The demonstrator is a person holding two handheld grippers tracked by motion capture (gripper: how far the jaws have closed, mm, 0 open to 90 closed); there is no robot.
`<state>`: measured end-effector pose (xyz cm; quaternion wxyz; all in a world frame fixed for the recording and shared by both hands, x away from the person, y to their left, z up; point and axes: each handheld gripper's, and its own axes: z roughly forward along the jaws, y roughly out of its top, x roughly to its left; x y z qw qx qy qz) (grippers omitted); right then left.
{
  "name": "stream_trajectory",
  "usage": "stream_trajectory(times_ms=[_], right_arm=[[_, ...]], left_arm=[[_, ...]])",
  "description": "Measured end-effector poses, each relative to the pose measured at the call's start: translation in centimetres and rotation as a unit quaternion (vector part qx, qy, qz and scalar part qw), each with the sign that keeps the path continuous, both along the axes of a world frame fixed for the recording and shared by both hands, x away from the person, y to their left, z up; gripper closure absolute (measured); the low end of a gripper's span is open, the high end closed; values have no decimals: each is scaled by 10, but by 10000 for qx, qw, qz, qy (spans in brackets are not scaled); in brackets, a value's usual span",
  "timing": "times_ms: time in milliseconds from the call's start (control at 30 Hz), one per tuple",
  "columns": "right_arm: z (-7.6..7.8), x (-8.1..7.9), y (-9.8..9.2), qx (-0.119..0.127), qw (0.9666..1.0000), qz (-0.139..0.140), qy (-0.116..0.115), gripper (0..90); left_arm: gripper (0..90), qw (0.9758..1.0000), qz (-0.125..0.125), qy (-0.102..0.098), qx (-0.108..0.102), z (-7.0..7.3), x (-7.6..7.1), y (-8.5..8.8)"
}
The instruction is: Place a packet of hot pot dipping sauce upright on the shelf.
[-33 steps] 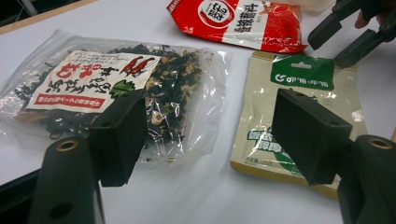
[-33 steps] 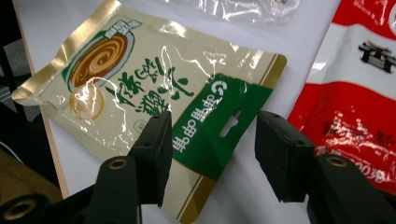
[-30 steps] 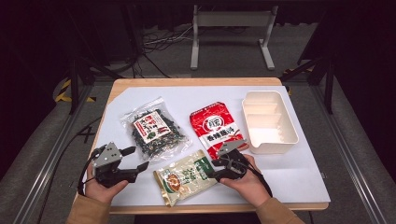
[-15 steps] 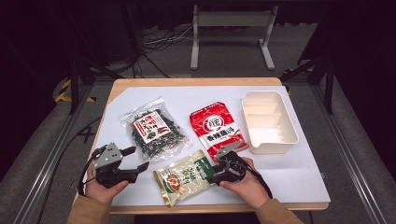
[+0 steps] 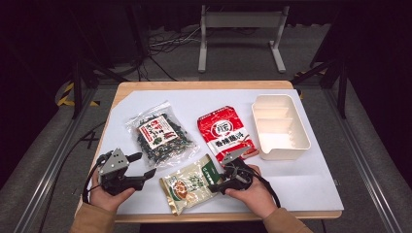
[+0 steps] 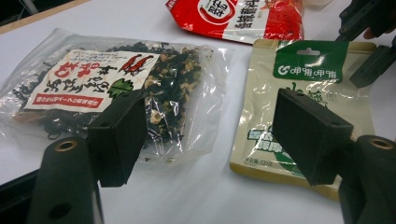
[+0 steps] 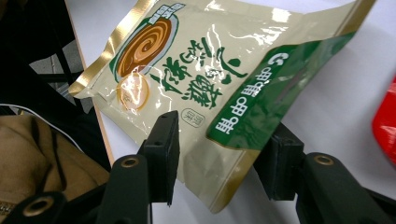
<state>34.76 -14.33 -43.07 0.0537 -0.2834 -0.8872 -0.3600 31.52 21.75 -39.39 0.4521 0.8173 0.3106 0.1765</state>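
Your right hand-held gripper (image 5: 216, 186) sits at the green top edge of the beige snack pouch (image 5: 189, 182), near the front edge of the counter (image 5: 291, 184). In the right gripper view that hand-held gripper (image 7: 219, 154) has the pouch (image 7: 196, 79) between its 2 jaws: 1 jaw above the pack, the other under it & partly hidden by the film. Jaws have just been closing, abt half-way in. Can't tell if the pads press the film yet; a gap shows at the upper pad, so not clamped as far as seen. Pouch corner nearest the camera is cut off behind the jaws.

Your left hand-held gripper (image 5: 145, 165) is at the front-left of the counter, jaws wide, nothing between them. In the left gripper view it (image 6: 210, 135) points twd the gap between the clear bag of dark dried stuff (image 6: 116, 88) and the beige pouch (image 6: 308, 88); its jaws cover part of each pack. Bag label print too small to read.

Red packet (image 5: 226, 133) lies beyond the pouch, just left of the white 3-section tray (image 5: 282, 126); the right hand-held gripper's grey plate hides its lower right corner in the high view. In the left gripper view the red packet (image 6: 238, 16) is cut off at the top. Both your hands (image 5: 252, 199) are cropped at the bottom.
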Motion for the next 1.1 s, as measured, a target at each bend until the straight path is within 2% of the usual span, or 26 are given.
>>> stream_trajectory(times_ms=[100, 133, 167, 200, 300, 467, 500, 700, 767, 900, 1100], right_arm=[[-2, -1, 5, 6, 10000, 29, 13, 552], [-3, -1, 8, -25, 10000, 46, -4, 573], [-4, -2, 11, -96, 9999, 48, -35, 633], [-4, -2, 11, -96, 9999, 48, -35, 633], [-6, -3, 14, -197, 9998, 25, -13, 707], [-6, -3, 16, -212, 9998, 41, 31, 772], [-6, -3, 15, -141, 9999, 39, 69, 821], [-5, -2, 14, 31, 9999, -23, 165, 893], [-4, -2, 13, 60, 9998, -35, 168, 895], [3, -2, 10, 331, 9992, -105, 175, 898], [12, -4, 8, 421, 9990, -121, 79, 899]], left_arm=[[272, 10000, -10, 15, 10, 0, 0, -1], [271, 10000, -10, 18, 14, 0, 0, -1], [271, 10000, -13, 13, 11, 0, 0, -1], [271, 10000, -11, 12, 10, 0, 0, -1], [271, 10000, -13, 15, 4, -1, 0, -1], [272, 10000, -62, 14, -1, -1, -1, -1], [273, 10000, -55, 16, 9, -1, -1, -2], [274, 10000, -58, -4, 17, -1, 0, 0], [274, 10000, -55, 1, 19, -1, 0, 0], [274, 10000, -34, 8, -12, 0, -1, 1], [275, 10000, 2, -17, 3, 0, -1, 2]])
